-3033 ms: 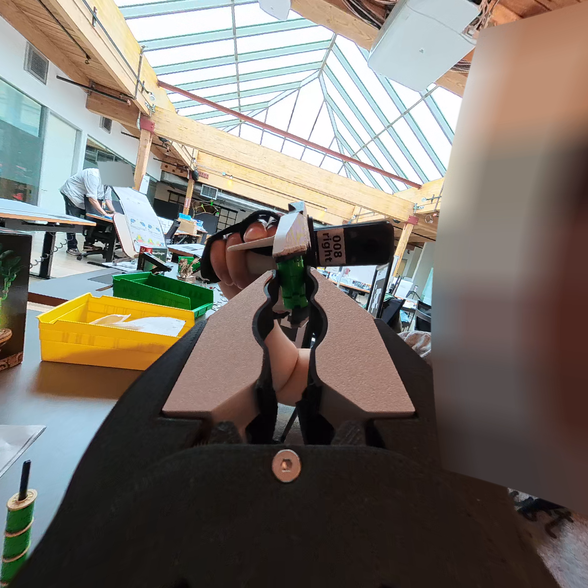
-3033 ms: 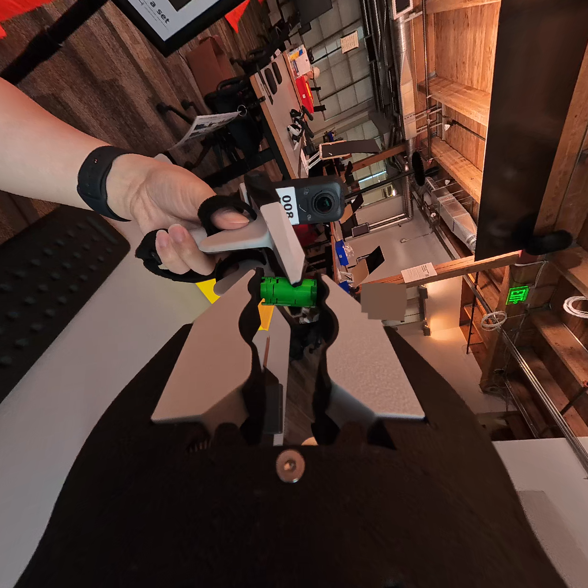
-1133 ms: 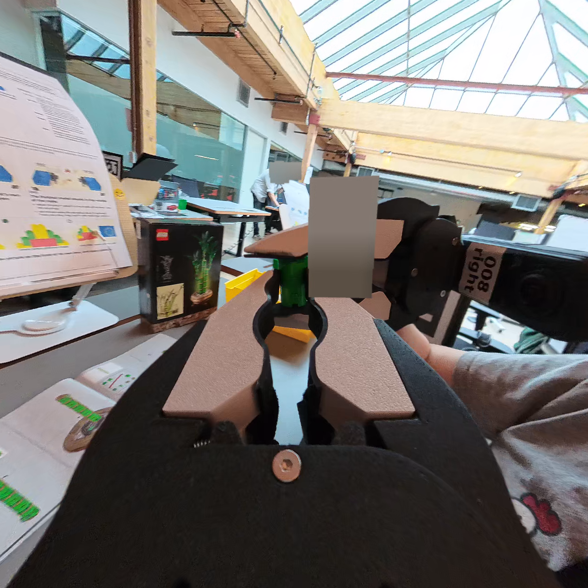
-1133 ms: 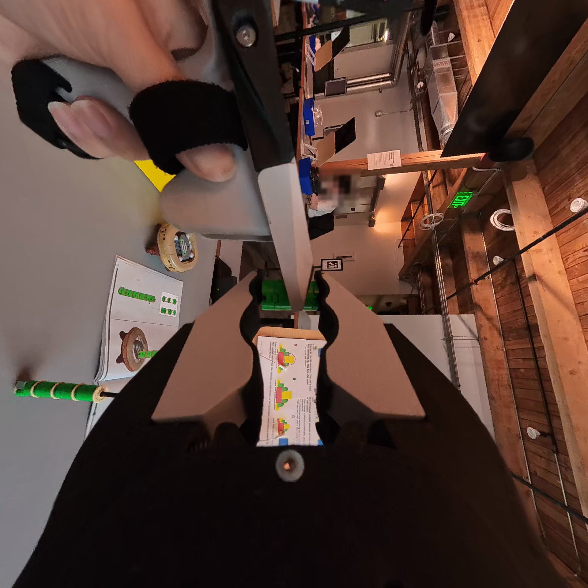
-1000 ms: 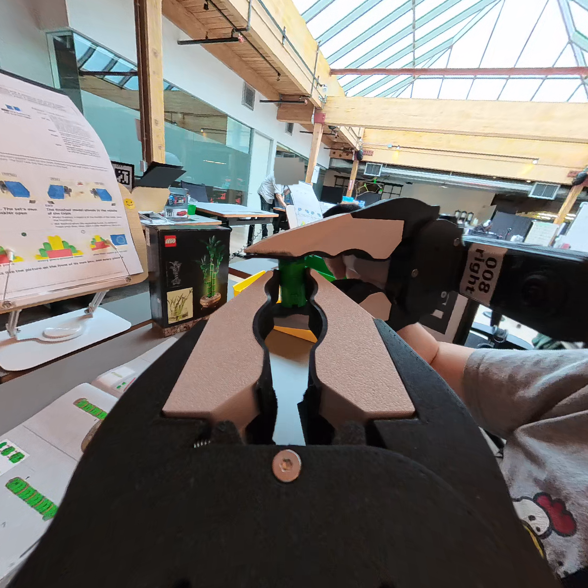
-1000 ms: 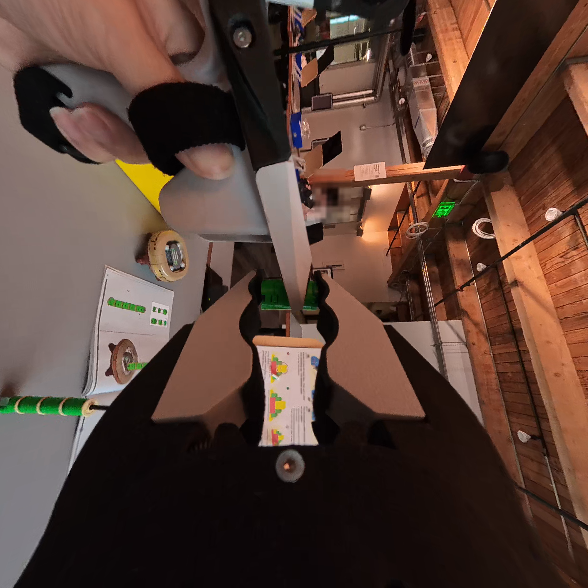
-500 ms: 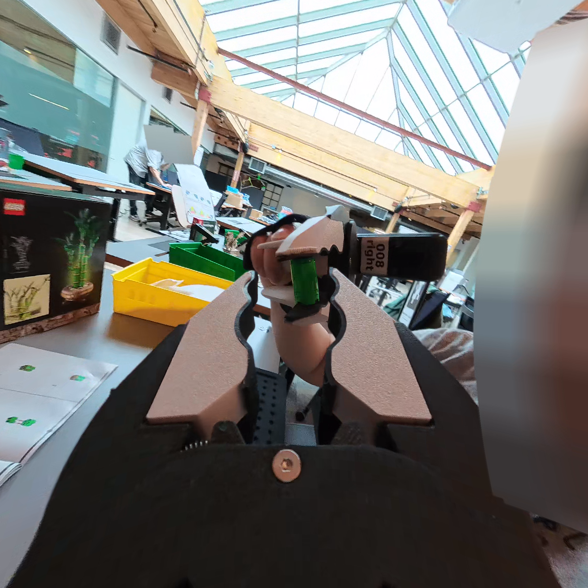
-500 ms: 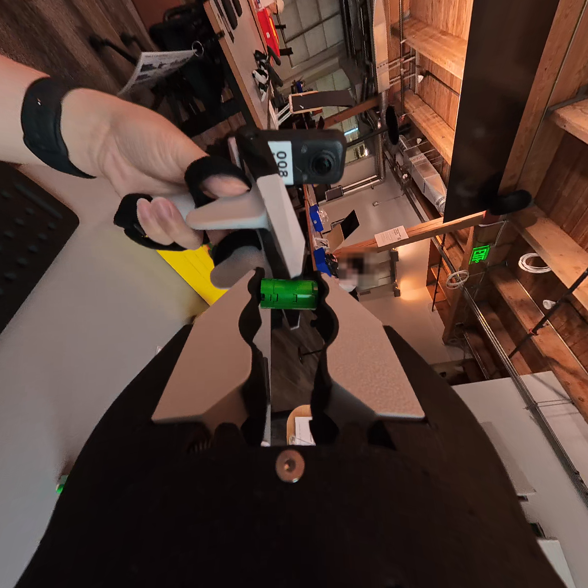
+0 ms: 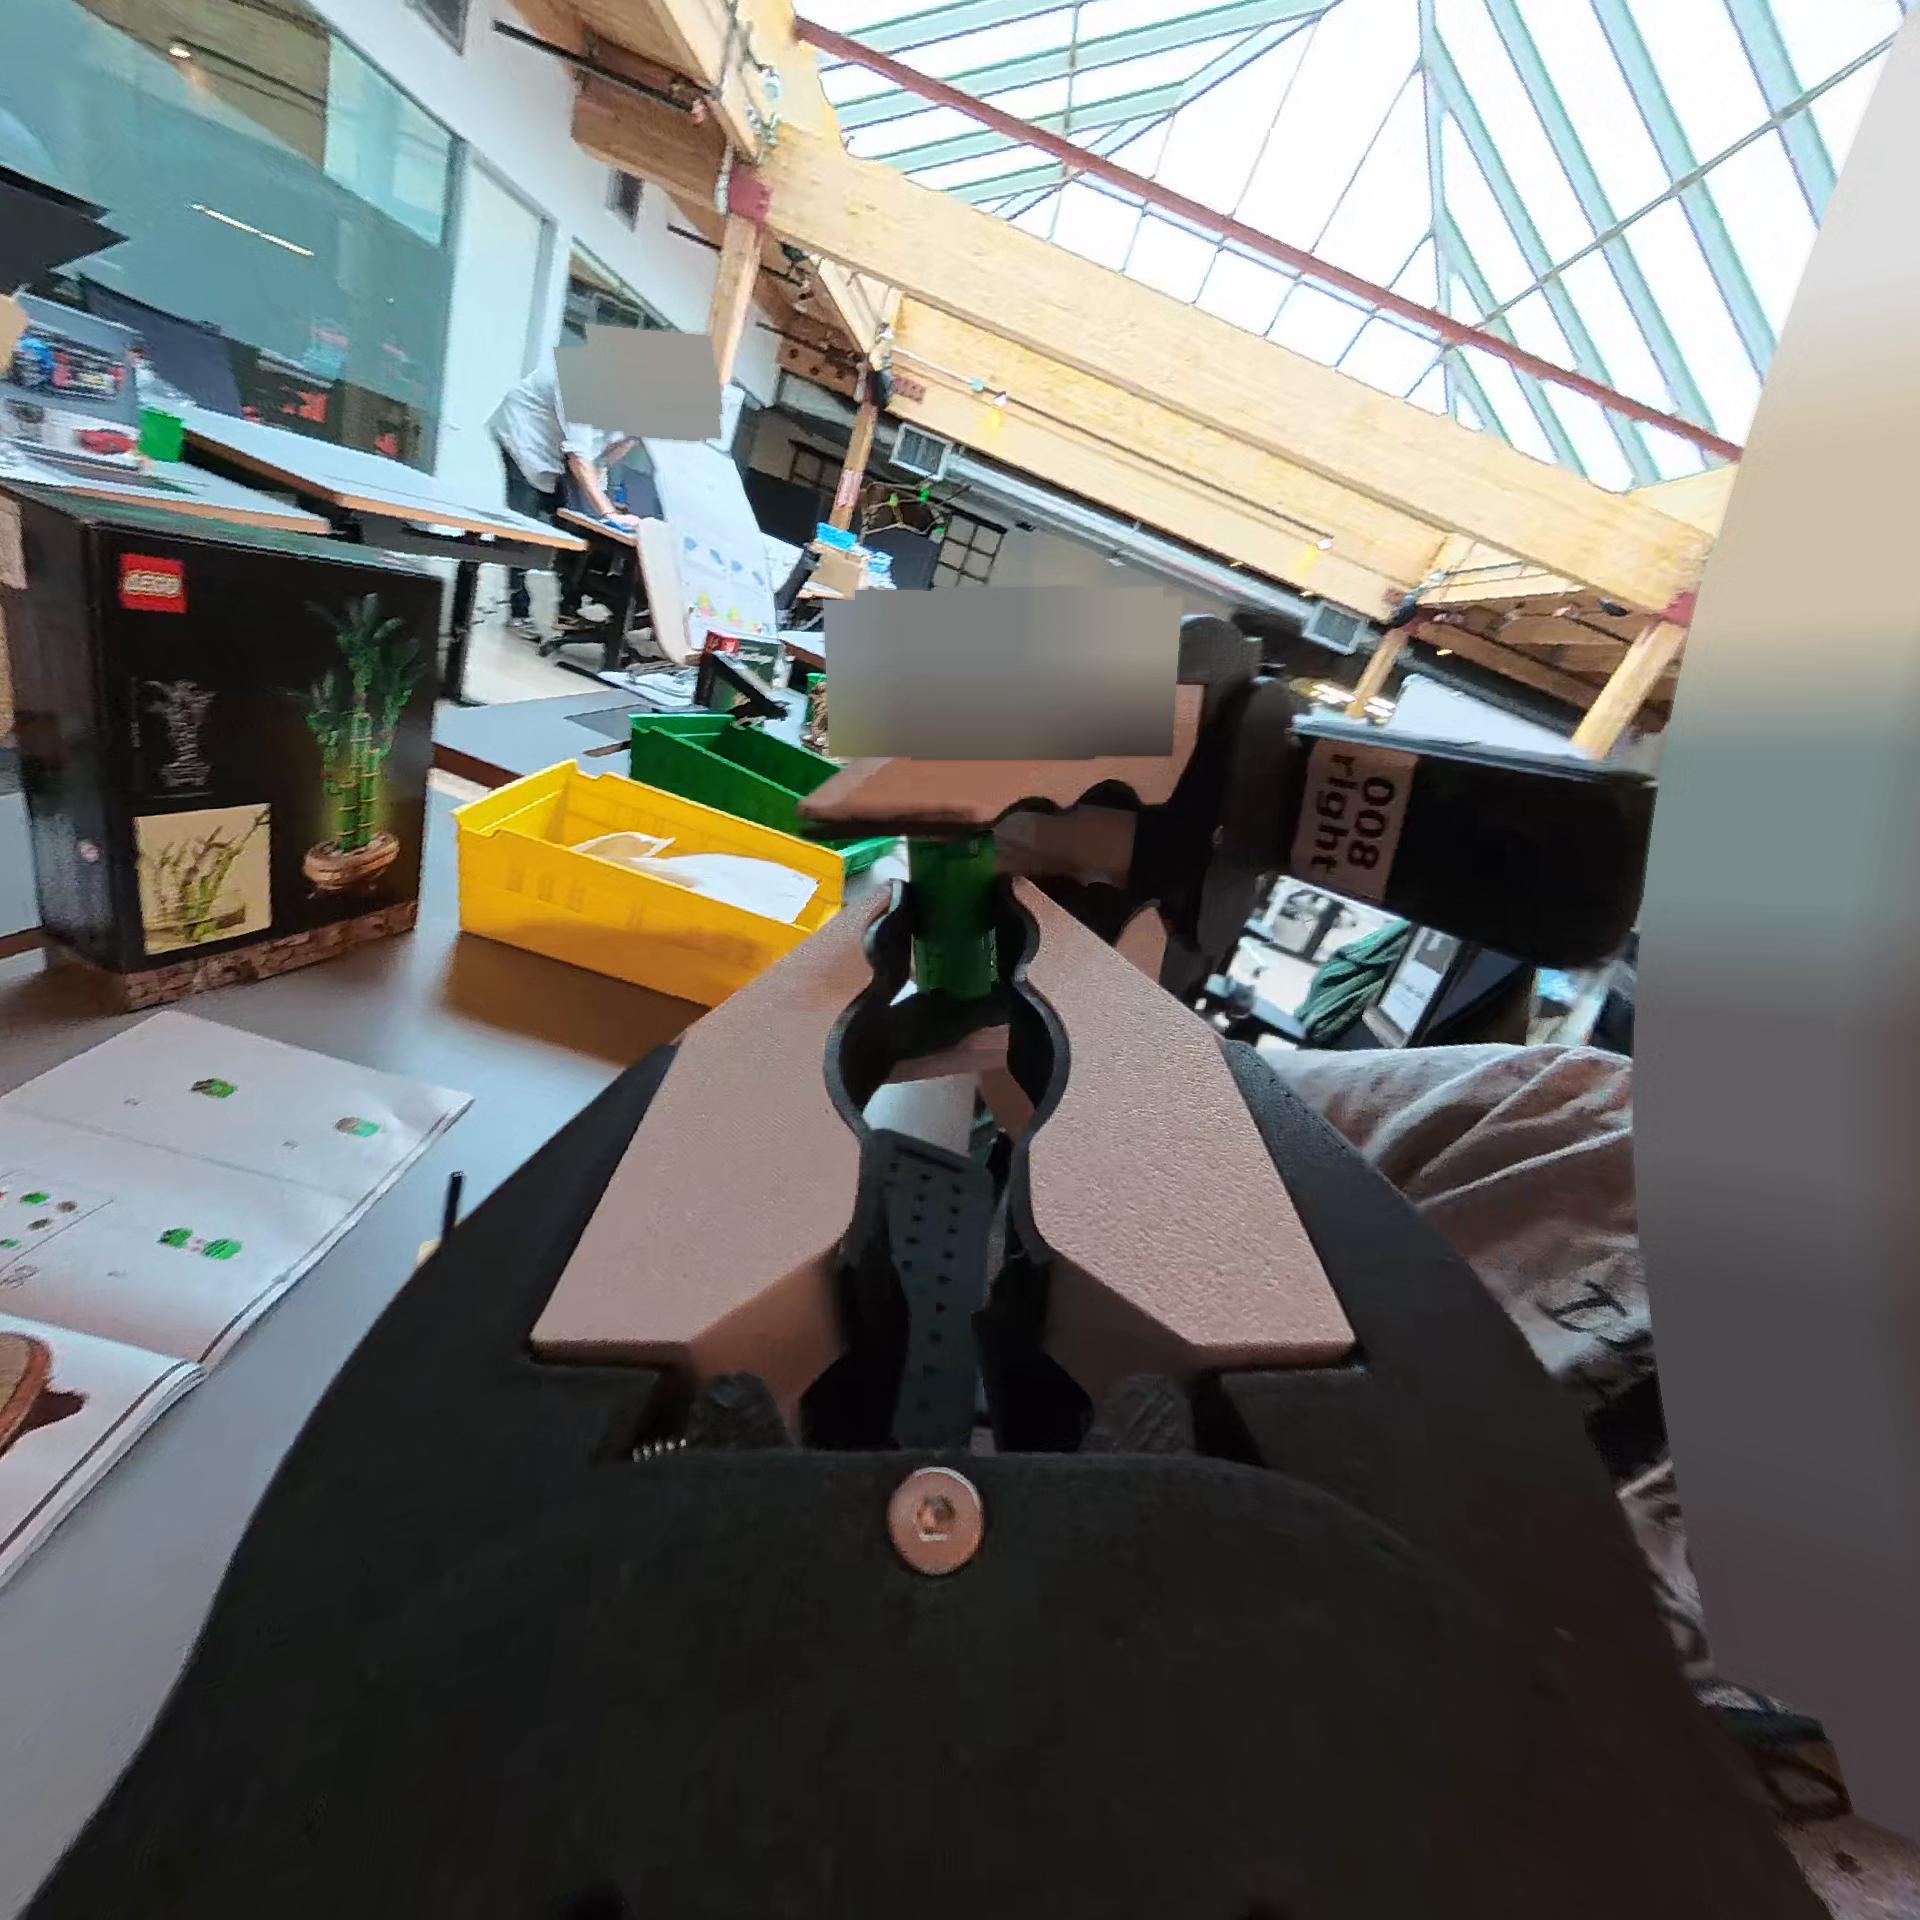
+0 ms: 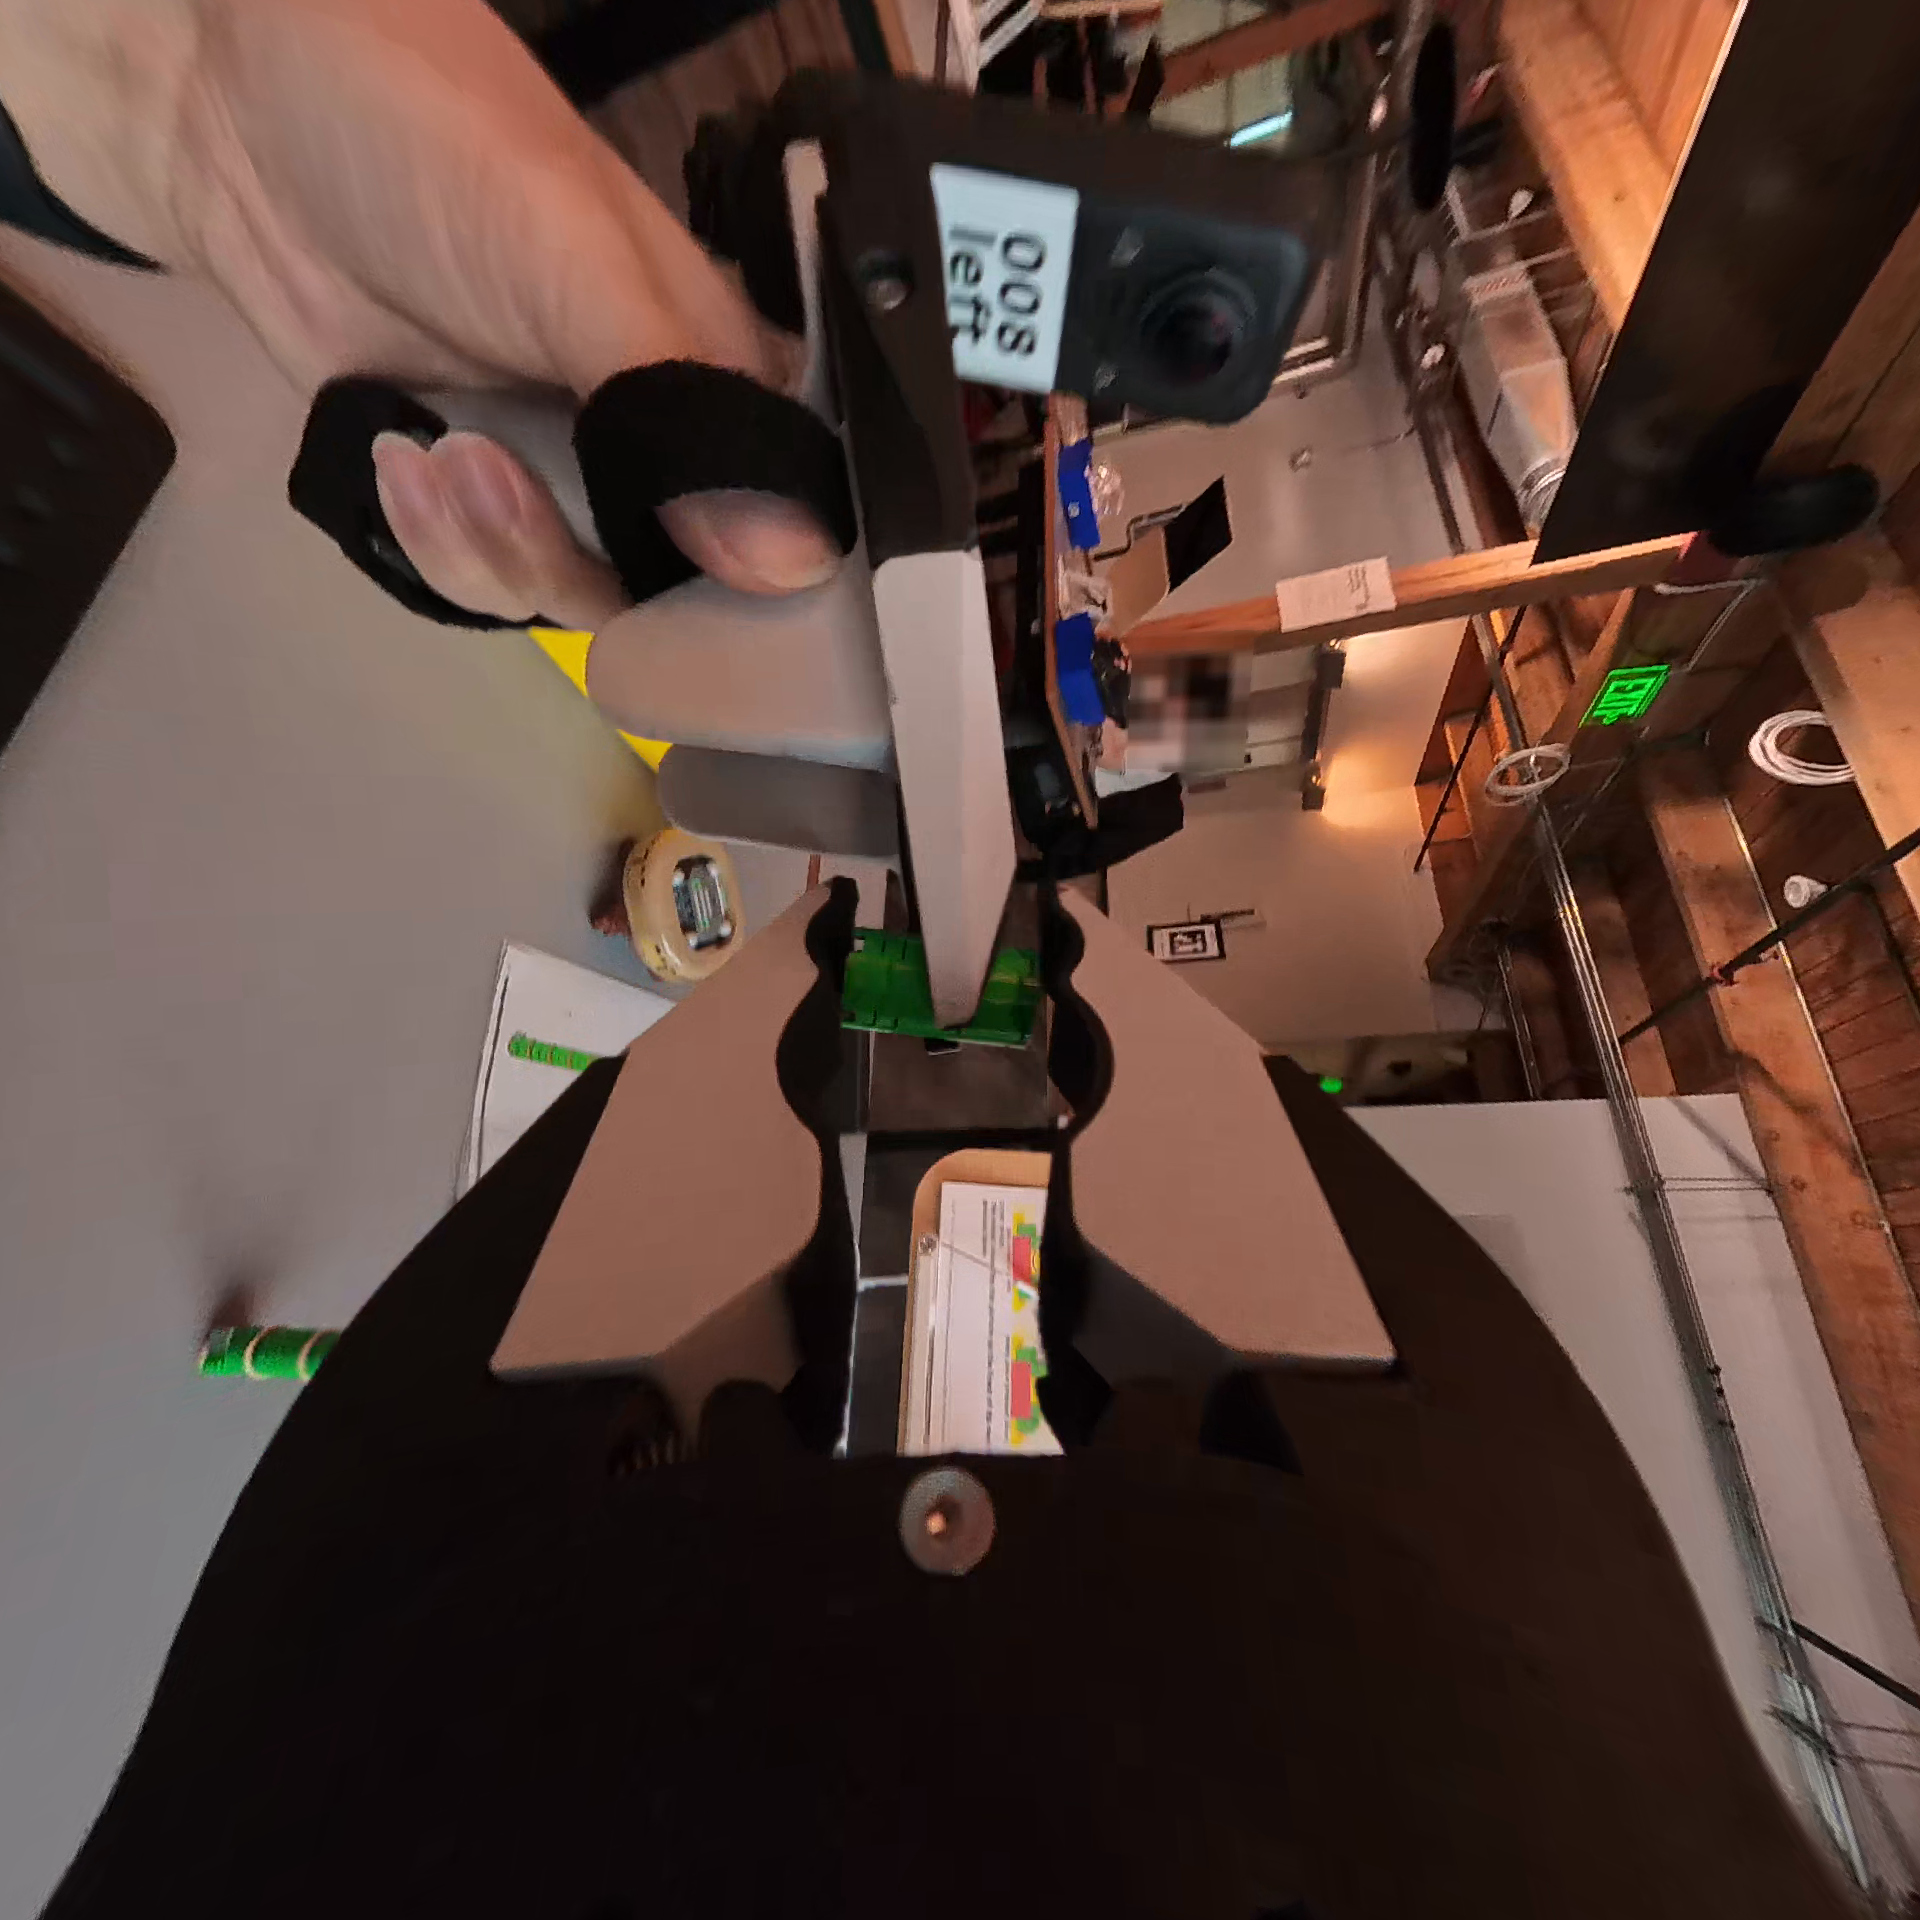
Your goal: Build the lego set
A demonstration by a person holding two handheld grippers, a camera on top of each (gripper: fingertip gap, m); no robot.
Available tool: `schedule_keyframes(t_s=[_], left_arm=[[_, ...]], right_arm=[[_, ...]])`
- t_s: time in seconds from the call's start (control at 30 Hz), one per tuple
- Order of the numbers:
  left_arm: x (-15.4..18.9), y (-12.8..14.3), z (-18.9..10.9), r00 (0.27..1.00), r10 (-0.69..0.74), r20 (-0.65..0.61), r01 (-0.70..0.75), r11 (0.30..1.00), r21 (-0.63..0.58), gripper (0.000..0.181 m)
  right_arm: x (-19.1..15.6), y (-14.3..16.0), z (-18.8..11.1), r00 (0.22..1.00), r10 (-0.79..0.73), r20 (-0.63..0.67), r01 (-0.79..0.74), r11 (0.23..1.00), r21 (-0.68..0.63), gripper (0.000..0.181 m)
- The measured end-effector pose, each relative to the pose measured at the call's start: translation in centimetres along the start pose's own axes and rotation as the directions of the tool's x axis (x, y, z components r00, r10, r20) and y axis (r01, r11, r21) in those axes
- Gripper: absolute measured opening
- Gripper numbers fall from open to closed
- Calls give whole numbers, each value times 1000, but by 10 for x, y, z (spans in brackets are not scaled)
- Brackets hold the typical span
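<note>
I am holding two grippers up over the dark table [image 9: 499, 1029], and they meet at one small green piece. My left gripper [image 9: 954, 940] is squeezed on the green bamboo piece [image 9: 951, 914] around its sides. In the left wrist view the piece stands up tall, with its long way pointing up. My right gripper [image 10: 940, 971] holds the same piece by its two ends, one finger on top and one below, so in the right wrist view it lies flat across the gap [image 10: 883, 982]. The two grippers cross each other, and both are touching the piece. I think the next push goes along the long way of the piece, so the right gripper does the pressing and the left one keeps it steady.

On the table, well apart from the grippers, is a yellow bin [image 9: 623, 894] with something white and crinkly inside. Behind it is a green bin [image 9: 727, 764]; I cannot see what is in it. The set's box [image 9: 218, 758] stands to the left, and the open booklet [image 9: 187, 1174] lies in front of it. A green stalk [image 10: 265, 1351] lies on the table, near the booklet. A small round tan part [image 10: 681, 904] rests there too.
</note>
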State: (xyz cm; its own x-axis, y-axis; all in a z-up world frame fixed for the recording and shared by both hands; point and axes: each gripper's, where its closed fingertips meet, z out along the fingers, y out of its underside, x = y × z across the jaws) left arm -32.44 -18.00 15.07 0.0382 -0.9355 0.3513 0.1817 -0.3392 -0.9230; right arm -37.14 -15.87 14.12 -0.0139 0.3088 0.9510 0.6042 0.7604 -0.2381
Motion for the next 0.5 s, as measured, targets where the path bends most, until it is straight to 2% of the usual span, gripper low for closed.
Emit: schedule_keyframes(t_s=[0.13, 0.2, 0.33, 0.5], left_arm=[[-8, 0, -1, 989, 66, 129, -63, 998, -29, 14], [-7, 0, -2, 984, 96, 152, -90, 995, -45, 14], [1, -4, -7, 990, 76, 121, -74, 997, -22, 18], [7, -24, -30, 999, -48, -3, 48, 993, 108, 26]], right_arm=[[0, 4, 5, 999, -44, -27, 43, 998, -52, 31], [1, 1, 4, 998, -43, -43, 42, 999, -27, 30], [6, -4, 0, 994, -55, -91, 57, 998, 13, 30], [7, -8, -4, 998, 17, -61, -12, 996, 83, 30]])
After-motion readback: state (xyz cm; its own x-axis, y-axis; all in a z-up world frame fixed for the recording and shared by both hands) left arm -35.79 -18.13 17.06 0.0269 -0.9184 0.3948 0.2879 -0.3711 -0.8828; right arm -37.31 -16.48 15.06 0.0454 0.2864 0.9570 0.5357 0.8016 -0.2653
